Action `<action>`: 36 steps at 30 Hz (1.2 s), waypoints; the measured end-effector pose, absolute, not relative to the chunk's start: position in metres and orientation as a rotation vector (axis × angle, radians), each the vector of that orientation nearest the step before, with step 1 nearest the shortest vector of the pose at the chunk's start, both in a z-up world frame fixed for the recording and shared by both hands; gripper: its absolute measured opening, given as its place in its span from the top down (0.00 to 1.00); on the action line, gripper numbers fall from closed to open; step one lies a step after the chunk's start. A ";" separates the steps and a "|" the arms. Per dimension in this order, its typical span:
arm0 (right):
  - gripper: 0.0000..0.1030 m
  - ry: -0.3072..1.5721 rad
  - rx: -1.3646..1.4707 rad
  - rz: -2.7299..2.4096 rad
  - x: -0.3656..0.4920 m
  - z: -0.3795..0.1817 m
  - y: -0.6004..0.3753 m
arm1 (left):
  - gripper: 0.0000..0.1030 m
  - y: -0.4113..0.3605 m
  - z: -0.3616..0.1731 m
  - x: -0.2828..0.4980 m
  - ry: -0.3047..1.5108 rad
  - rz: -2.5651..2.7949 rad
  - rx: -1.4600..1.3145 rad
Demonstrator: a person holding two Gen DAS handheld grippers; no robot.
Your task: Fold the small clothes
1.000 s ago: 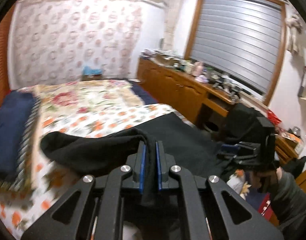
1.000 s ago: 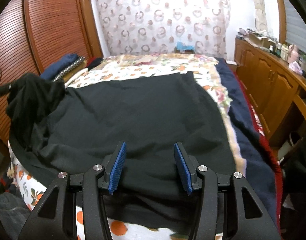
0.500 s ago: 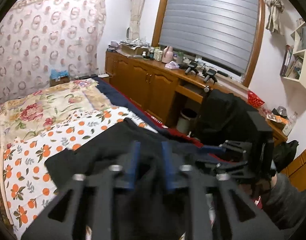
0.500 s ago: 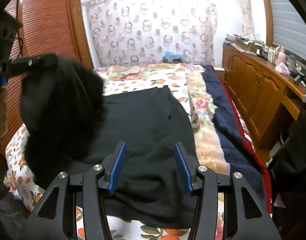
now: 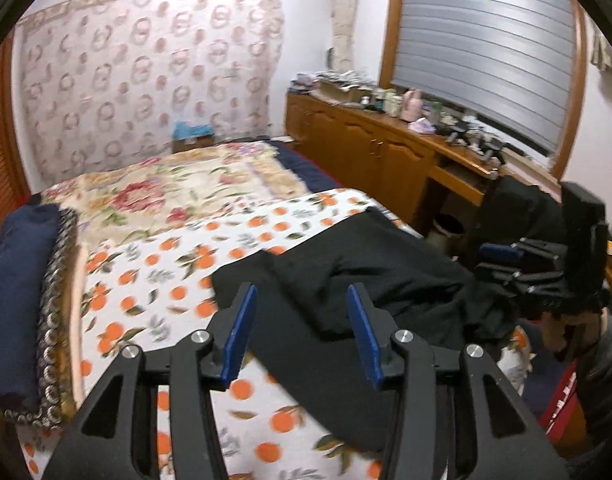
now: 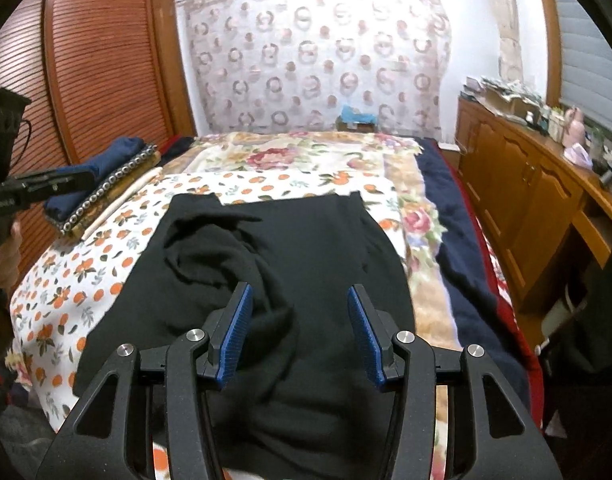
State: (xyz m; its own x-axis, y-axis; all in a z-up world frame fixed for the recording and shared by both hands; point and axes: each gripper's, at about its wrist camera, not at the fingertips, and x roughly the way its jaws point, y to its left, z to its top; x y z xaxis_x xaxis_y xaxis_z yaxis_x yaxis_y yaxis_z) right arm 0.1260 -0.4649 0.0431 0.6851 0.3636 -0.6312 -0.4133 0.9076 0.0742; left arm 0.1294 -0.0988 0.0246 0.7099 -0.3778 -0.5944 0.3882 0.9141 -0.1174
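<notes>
One black garment [image 6: 274, 280] lies partly folded on the orange-print bedsheet [image 5: 154, 272]. Both tongs, left gripper [image 5: 302, 328] and right gripper [image 6: 302, 328], hang released, grasping nothing

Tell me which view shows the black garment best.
The right wrist view: the garment lies almost whole across the bed, with its rumpled folded-over left part visible. The left wrist view shows it obliquely, from the side, partly blurred.

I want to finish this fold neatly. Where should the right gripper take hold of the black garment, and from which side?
Probably the far right corner of the black garment, near, approached from the right. That edge lies flat and straight on the orange-print sheet, while the left part is bunched. The right gripper is open above it.
</notes>
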 end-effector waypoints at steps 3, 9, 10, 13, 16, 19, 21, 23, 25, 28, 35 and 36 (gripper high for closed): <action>0.51 0.701 -0.092 0.461 0.136 0.043 -0.450 | 0.55 -0.089 0.013 0.136 0.670 -0.406 0.007; 0.51 0.760 -0.114 0.495 0.148 0.023 -0.428 | 0.55 -0.099 -0.009 0.165 0.721 -0.419 0.033; 0.51 0.773 -0.114 0.496 0.150 0.018 -0.426 | 0.55 -0.103 -0.012 0.171 0.730 -0.426 0.043; 0.51 0.806 -0.103 0.491 0.152 0.009 -0.427 | 0.55 -0.113 -0.021 0.191 0.751 -0.439 0.067; 0.51 0.847 -0.085 0.476 0.154 0.001 -0.430 | 0.55 -0.125 -0.028 0.210 0.767 -0.460 0.087; 0.51 0.865 -0.075 0.468 0.152 -0.002 -0.431 | 0.56 -0.137 -0.033 0.222 0.777 -0.490 0.119; 0.51 0.878 -0.070 0.457 0.151 -0.005 -0.431 | 0.56 -0.146 -0.037 0.229 0.796 -0.522 0.134; 0.51 0.892 -0.051 0.448 0.152 -0.007 -0.431 | 0.57 -0.153 -0.039 0.234 0.806 -0.547 0.151; 0.55 0.884 -0.041 0.456 0.150 -0.007 -0.431 | 0.61 -0.163 -0.043 0.238 0.826 -0.569 0.190; 0.80 0.864 -0.041 0.488 0.146 -0.006 -0.430 | 0.83 -0.176 -0.050 0.239 0.844 -0.591 0.265; 0.93 0.730 0.009 0.492 0.129 0.021 -0.448 | 0.96 -0.176 -0.009 0.243 0.753 -0.573 0.183; 0.93 0.714 0.013 0.488 0.127 0.026 -0.451 | 0.96 -0.176 0.002 0.246 0.730 -0.570 0.159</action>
State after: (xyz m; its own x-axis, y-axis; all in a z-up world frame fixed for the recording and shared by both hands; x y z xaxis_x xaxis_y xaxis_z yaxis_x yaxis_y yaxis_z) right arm 0.1268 -0.4508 0.0258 0.6484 0.4339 -0.6255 -0.4253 0.8880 0.1751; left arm 0.2464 -0.1765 0.0020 0.6015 -0.4358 -0.6695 0.5434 0.8375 -0.0570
